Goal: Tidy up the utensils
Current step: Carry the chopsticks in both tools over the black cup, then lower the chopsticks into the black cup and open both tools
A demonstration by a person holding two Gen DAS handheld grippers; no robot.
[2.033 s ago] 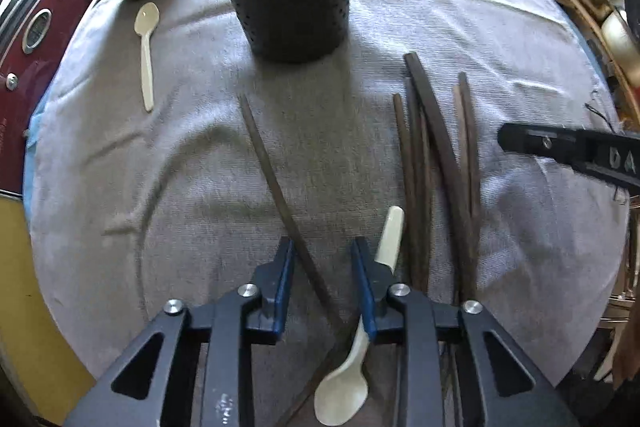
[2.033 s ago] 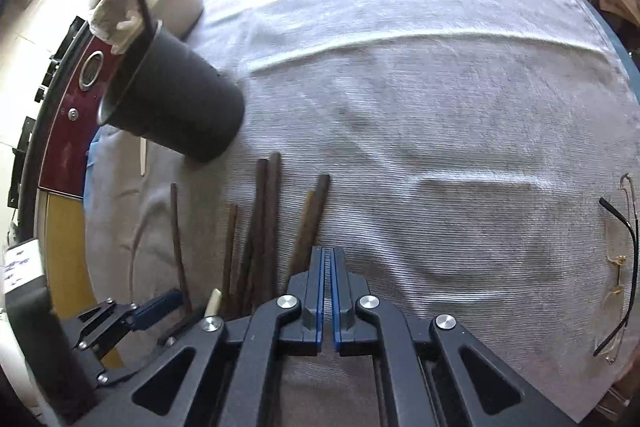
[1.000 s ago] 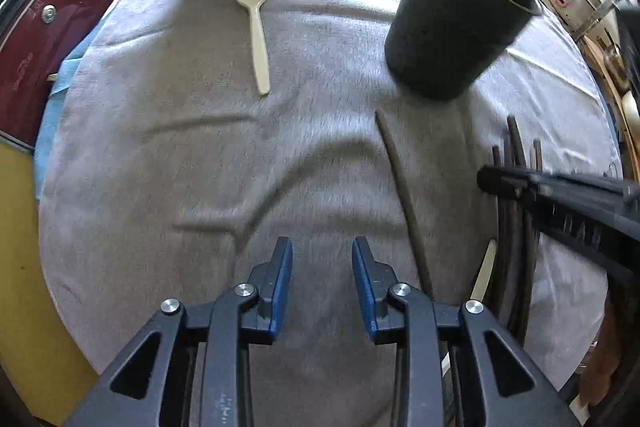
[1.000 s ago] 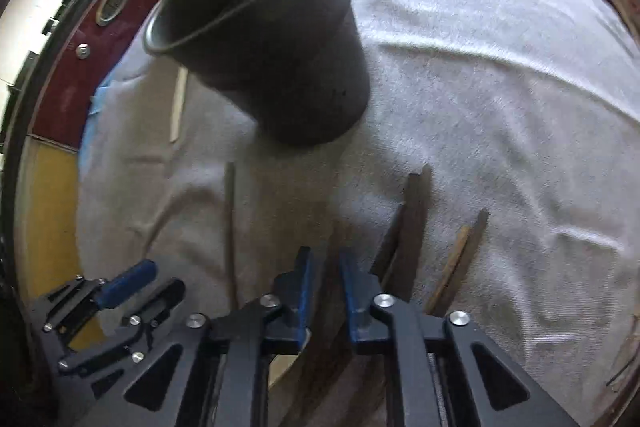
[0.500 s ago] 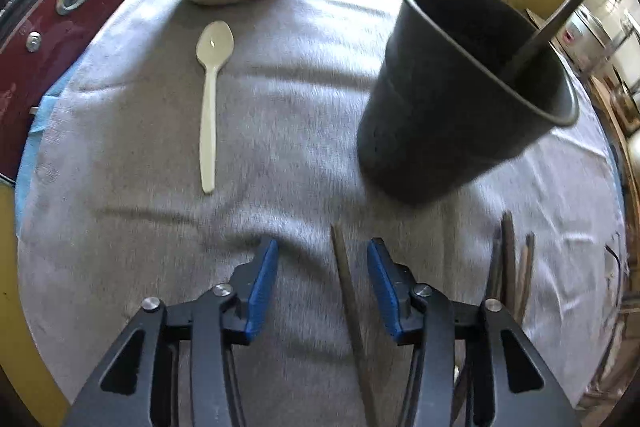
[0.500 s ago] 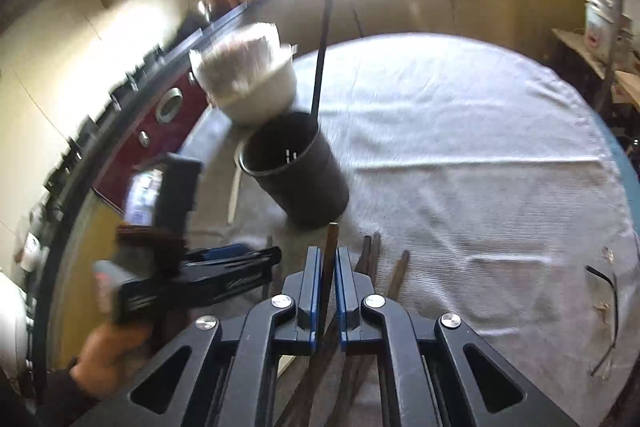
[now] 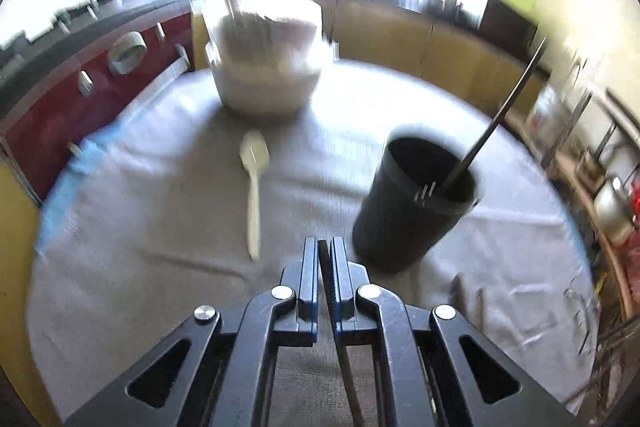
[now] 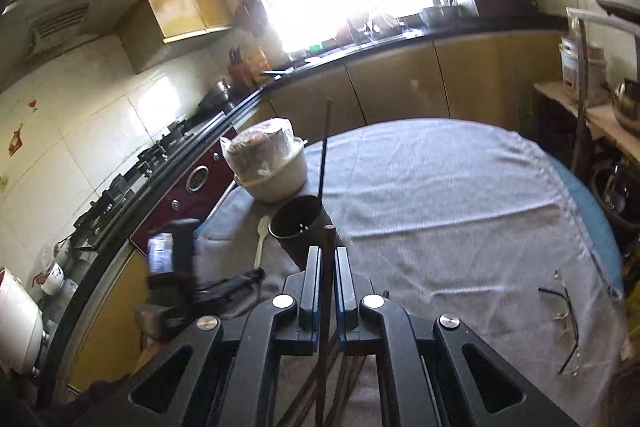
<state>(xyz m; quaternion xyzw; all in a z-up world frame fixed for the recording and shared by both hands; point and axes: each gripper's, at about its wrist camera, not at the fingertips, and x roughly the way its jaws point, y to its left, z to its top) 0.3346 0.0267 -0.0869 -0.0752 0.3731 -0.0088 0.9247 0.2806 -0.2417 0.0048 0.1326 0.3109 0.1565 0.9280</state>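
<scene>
Ahead of both grippers: black perforated plastic utensil cup (image 8: 298, 225), upright. Right gripper (image 8: 328, 267) clamps dark wooden chopstick (image 8: 327, 307), axis pointing cupward. Left gripper (image 7: 325, 259) pinches second dark chopstick (image 7: 347, 367), nearer.

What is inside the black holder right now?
One dark chopstick leans out of the black holder. Its lower end and the holder's bottom are hidden by the wall.

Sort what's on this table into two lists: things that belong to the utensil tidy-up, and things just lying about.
Part of the job: black holder cup, chopstick in the right gripper, chopstick in the left gripper, cream spoon.

Lying about: covered bowl, eyeglasses.
</scene>
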